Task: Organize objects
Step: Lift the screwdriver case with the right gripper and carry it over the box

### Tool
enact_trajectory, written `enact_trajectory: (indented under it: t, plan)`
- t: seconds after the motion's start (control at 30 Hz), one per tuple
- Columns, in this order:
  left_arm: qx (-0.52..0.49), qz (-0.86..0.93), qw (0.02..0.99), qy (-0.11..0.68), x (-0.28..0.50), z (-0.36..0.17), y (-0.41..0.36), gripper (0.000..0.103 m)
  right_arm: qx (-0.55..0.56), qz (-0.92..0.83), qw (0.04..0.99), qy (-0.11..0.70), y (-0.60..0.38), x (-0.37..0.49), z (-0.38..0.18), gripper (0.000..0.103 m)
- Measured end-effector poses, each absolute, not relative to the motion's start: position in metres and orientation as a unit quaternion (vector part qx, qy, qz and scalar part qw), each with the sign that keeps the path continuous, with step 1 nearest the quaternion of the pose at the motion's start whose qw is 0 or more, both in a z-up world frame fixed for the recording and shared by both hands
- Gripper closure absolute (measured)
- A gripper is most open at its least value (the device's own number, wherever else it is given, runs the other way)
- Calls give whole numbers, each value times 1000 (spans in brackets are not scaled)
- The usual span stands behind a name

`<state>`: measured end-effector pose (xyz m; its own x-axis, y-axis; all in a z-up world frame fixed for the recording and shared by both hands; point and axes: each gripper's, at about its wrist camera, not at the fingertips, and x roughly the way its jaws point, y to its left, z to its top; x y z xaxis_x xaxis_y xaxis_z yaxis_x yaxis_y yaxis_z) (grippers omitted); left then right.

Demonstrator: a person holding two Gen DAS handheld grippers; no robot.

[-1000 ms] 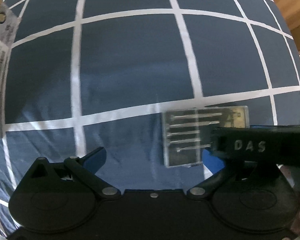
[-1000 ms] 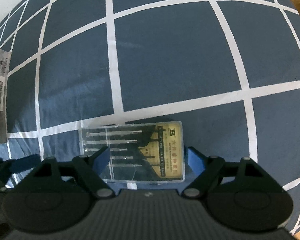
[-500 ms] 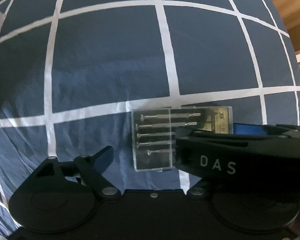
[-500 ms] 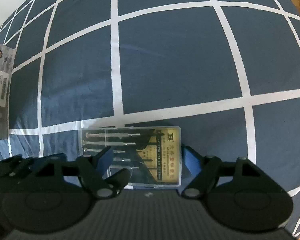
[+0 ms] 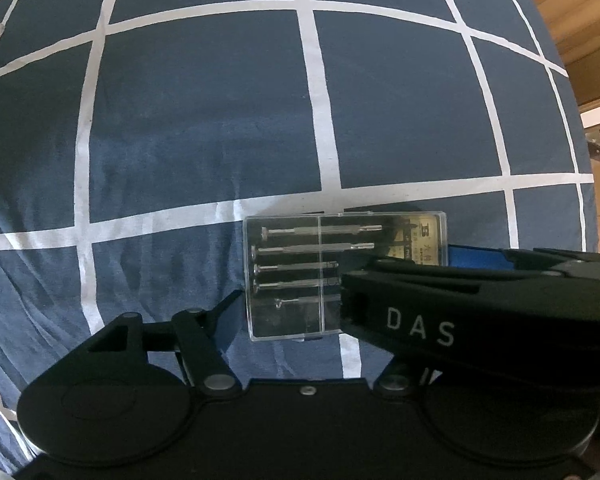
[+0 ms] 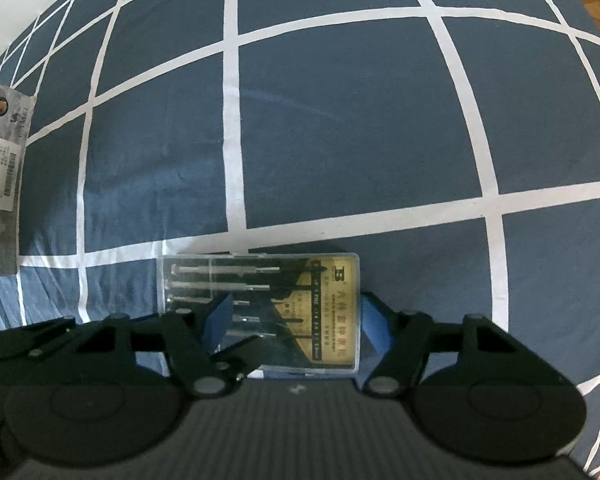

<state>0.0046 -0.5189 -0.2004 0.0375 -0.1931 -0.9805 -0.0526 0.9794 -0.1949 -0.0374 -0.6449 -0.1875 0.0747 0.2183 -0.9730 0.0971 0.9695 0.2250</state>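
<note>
A clear plastic case of small screwdrivers (image 5: 300, 272) with a gold label lies flat on the blue grid-patterned bedsheet (image 5: 204, 120). In the right wrist view the case (image 6: 260, 304) sits between the blue pads of my right gripper (image 6: 294, 326), which is open around its right half; one pad (image 6: 374, 326) is at the case's right edge. My left gripper (image 5: 324, 320) is open at the case's left end. The right gripper's black body crosses the left wrist view (image 5: 480, 312) and hides my left gripper's right finger.
A grey packaged item with a barcode label (image 6: 0, 176) lies on the sheet at the far left. Wooden floor (image 5: 580, 40) shows past the bed's right edge.
My left gripper has moved right and closer to the case. The right gripper's body now overlaps more of the left wrist view. The case has stayed on the sheet.
</note>
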Motion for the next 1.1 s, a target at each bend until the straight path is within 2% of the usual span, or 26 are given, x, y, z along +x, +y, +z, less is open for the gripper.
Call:
enact_trajectory:
  t: [0.43,1.1]
  plan:
    - [-95,-22,739,666,3,-159,-483,37,113,69,739,661,-620,-31,-153,36]
    - [-140,75,781,604,-1,-85,-386,37,53,173,772,609,-511,15,-79,36]
